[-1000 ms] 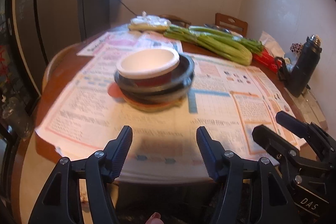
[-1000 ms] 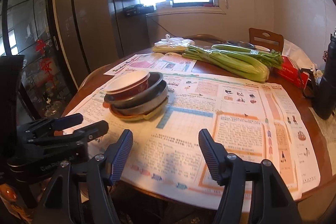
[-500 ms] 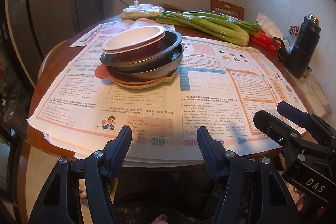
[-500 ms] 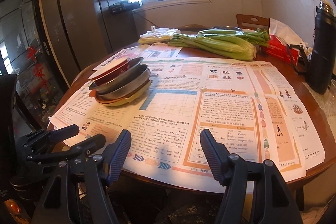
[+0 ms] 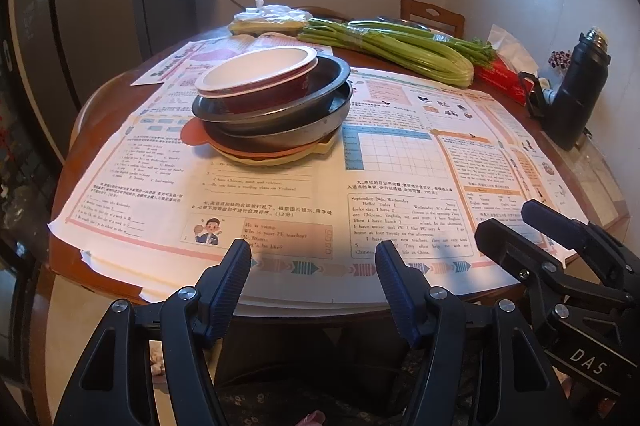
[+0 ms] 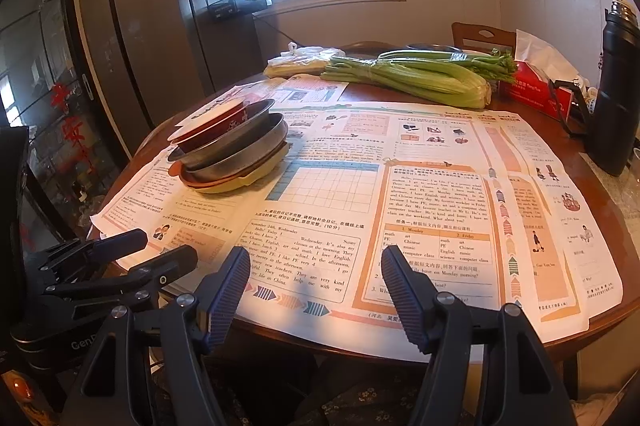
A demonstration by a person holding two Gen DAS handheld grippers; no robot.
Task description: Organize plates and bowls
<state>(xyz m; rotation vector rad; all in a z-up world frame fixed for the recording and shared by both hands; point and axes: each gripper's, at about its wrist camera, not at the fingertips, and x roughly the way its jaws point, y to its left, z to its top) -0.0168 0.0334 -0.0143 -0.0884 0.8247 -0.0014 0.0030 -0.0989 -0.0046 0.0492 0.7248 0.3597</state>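
Left gripper point(image 5: 313, 268): jaws spread, nothing between, at 6 o'clock over near table edge.
Right gripper point(image 6: 316, 276): jaws spread, empty, at 6 o'clock, beside left one.
Stack of bowls and plates point(image 5: 272, 106): at 11 o'clock, on printed paper sheets point(image 5: 400, 186); red bowl with white inside point(image 5: 260, 76) on top, tilted; two dark metal bowls beneath; orange and yellow plates at bottom.
Round wooden table point(image 6: 600, 330): covered by sheets.
Celery bunch point(image 6: 412, 76): at 12 o'clock, far side.
Black flask point(image 5: 576, 94): at 2 o'clock, upright.
Red tissue box point(image 6: 536, 92): beside celery.
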